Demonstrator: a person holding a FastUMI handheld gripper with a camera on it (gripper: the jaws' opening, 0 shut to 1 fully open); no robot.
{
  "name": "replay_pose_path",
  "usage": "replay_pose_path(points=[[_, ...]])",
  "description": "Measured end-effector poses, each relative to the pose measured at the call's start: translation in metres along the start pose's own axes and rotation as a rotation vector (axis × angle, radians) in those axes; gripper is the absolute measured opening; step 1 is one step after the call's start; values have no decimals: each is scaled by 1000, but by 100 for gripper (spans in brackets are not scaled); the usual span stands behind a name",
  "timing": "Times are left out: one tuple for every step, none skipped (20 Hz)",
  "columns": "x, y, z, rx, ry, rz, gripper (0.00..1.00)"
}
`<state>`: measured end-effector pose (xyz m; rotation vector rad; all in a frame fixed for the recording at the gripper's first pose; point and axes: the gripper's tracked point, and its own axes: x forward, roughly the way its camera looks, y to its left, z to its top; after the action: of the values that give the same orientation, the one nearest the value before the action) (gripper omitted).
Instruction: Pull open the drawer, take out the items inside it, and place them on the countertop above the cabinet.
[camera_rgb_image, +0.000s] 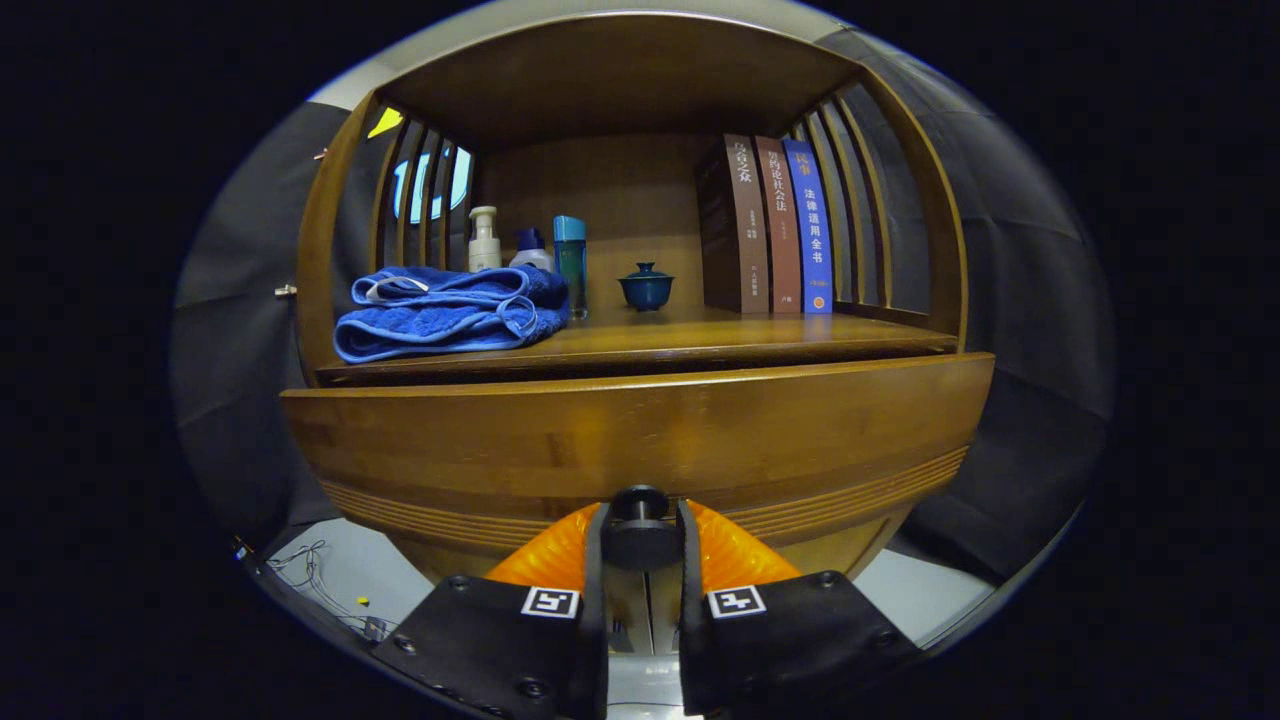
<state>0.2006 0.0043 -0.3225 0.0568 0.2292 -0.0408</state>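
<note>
A: Claw state?
B: Gripper (641, 545) is pinching the drawer knob (640, 503), one finger pressed on each side.
A: Drawer?
B: Drawer front (640, 440) sits dead ahead at 12 o'clock, right behind the knob. It looks slightly proud of the cabinet (340, 250), with a dark gap along its top edge. Can't see inside it.
A: Countertop?
B: Countertop (700, 335) is just above the drawer. At 10 o'clock lies a folded blue towel (445, 310). Behind the towel stand a pump bottle (484, 240), a small white bottle (531, 252) and a teal bottle (571, 262), close together. A dark lidded cup (646, 287) stands at 12, apart from the rest. At 1 o'clock three books (765, 225) stand upright, touching.
</note>
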Motion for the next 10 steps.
replay_pose_path(points=[[-7, -1, -2, 0, 2, 1, 32], [-16, -1, -3, 0, 2, 1, 32], [-21, -2, -5, 4, 2, 1, 32], [-28, -1, -6, 6, -4, 1, 32], [-37, -1, -8, 3, -6, 2, 32], [-44, -2, -9, 0, -11, 3, 32], [-49, -2, -10, 0, -10, 3, 32], [-54, -2, -11, 0, -10, 5, 32], [-59, -3, -12, 0, -8, 8, 32], [-63, -3, -13, 0, -7, 10, 32]])
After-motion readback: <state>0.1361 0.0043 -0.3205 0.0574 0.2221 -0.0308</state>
